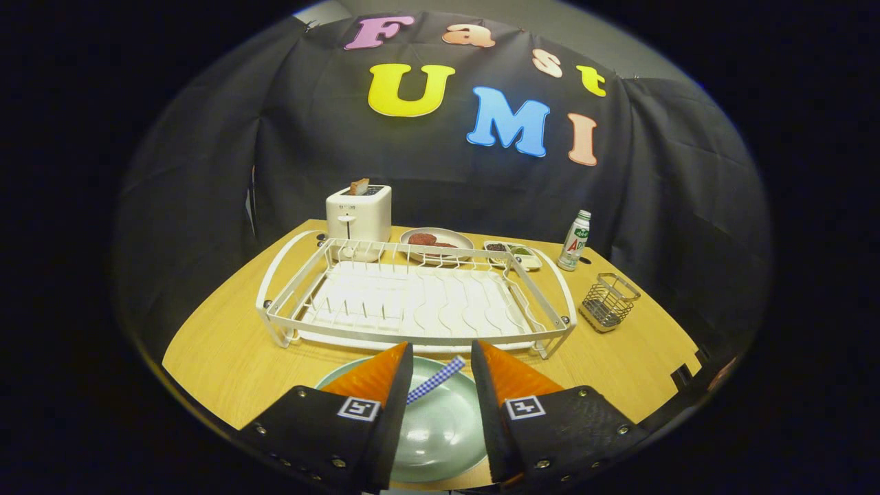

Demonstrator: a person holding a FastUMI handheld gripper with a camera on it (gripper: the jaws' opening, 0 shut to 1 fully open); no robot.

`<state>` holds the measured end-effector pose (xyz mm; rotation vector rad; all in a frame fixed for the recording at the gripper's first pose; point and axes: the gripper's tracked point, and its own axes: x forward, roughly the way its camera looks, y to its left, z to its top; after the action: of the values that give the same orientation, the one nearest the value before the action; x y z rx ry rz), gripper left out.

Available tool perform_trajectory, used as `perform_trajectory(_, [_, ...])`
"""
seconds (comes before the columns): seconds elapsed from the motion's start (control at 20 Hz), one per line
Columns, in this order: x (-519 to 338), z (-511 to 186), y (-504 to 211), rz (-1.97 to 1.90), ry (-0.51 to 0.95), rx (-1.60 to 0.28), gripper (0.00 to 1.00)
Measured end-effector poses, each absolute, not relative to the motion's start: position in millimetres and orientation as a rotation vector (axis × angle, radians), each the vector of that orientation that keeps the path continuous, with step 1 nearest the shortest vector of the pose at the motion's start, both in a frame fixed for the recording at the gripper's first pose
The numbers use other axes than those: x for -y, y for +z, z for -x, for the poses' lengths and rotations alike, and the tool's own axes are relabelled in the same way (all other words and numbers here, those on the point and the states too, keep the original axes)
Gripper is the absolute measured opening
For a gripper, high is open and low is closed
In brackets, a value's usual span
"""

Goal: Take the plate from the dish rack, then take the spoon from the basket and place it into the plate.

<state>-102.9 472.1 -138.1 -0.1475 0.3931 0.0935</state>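
Now the toaster [358, 214] is standing at eleven o'clock behind the rack [412, 297]; the hand-held gripper [441, 363] is hovering open, gripping nothing, over the plate [436, 433] with the spoon [435, 379] lying between its fingers; the basket [609, 302] is sitting at two o'clock on the desk [227, 357].

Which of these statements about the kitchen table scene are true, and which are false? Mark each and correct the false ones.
1. The plate lies on the table in front of the dish rack. True.
2. The spoon stands in the basket. False: it lies on the plate, between the open jaws of the gripper.
3. Plates fill the dish rack. False: none stand in it.
4. A bottle stands beyond the basket. True.
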Motion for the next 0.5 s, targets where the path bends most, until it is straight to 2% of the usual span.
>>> perform_trajectory(0.05, [-473, 102, -137, 0.138, 0.094, -0.394, 0.54])
perform_trajectory(0.25, [-478, 97, -128, 0.145, 0.113, -0.387, 0.54])
perform_trajectory(0.5, [-483, 79, -60, 0.162, 0.158, -0.240, 0.54])
